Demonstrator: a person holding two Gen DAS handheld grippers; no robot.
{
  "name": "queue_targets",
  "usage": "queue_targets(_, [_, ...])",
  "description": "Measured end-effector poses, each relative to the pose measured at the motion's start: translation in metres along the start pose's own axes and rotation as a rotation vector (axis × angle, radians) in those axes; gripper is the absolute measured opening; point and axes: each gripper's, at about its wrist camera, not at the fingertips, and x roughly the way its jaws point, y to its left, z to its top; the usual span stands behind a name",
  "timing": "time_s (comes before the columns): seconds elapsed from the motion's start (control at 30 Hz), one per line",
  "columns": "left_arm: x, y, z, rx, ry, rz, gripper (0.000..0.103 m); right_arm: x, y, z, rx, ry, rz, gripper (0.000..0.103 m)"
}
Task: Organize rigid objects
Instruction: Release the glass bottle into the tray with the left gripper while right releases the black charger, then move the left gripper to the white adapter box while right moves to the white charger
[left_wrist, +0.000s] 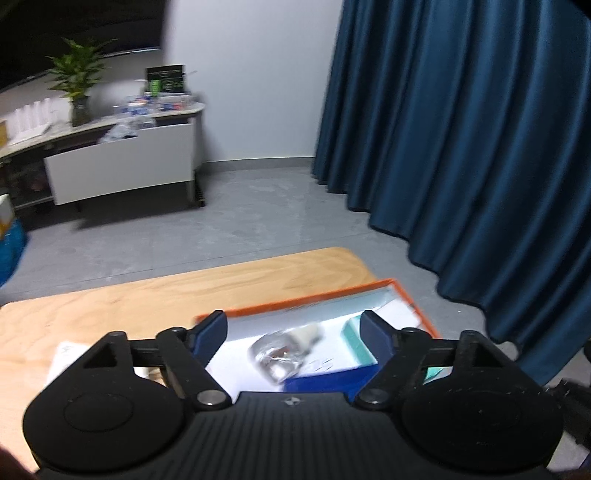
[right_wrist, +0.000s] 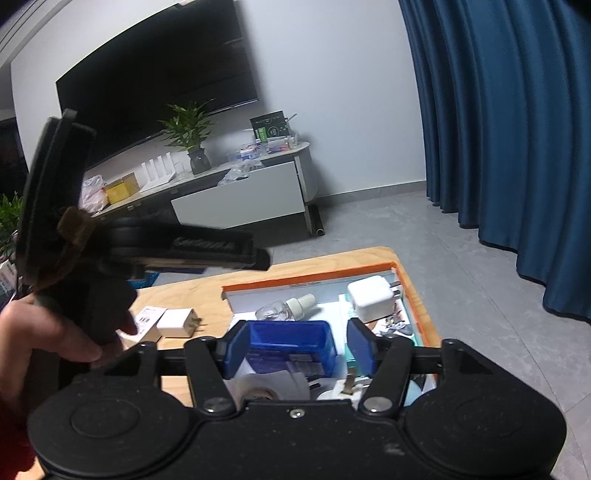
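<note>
Both hand-held grippers, left (left_wrist: 291, 332) and right (right_wrist: 295, 345), gape with nothing between the pads, over the orange-rimmed tray (right_wrist: 412, 291) on the bench (right_wrist: 207, 291). Inside lie a clear glass bottle (right_wrist: 275, 310), likely slippery and fragile, best held at its neck, a stiff white charger (right_wrist: 369, 297) and a blue box (right_wrist: 291, 343)

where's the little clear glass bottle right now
In the right wrist view the clear bottle lies on its side inside the orange-rimmed box, toward its far left, just beyond the blue box.
</note>
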Motion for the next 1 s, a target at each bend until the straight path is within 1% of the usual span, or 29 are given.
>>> queue_targets(0.03, [-0.005,0.003,-0.003,-0.008,0.004,0.012,0.084,-0.001,0.002,0.000,-0.003,0.000,0.004,0.078])
queue_targets(0.13, [-0.018,0.016,-0.013,-0.035,0.016,0.052,0.089,-0.003,0.009,0.000,-0.009,0.005,0.013,0.079])
queue_targets(0.3, [-0.036,0.040,-0.031,-0.092,0.045,0.123,0.090,-0.004,0.026,-0.003,-0.023,0.025,0.044,0.081])
queue_targets(0.47, [-0.055,0.065,-0.046,-0.146,0.049,0.182,0.091,-0.004,0.045,-0.007,-0.045,0.038,0.072,0.082])
queue_targets(0.7, [-0.073,0.097,-0.061,-0.218,0.052,0.228,0.091,0.001,0.070,-0.009,-0.076,0.063,0.111,0.082])
queue_targets(1.0, [-0.075,0.119,-0.071,-0.256,0.060,0.261,0.092,0.010,0.089,-0.012,-0.110,0.089,0.136,0.082])
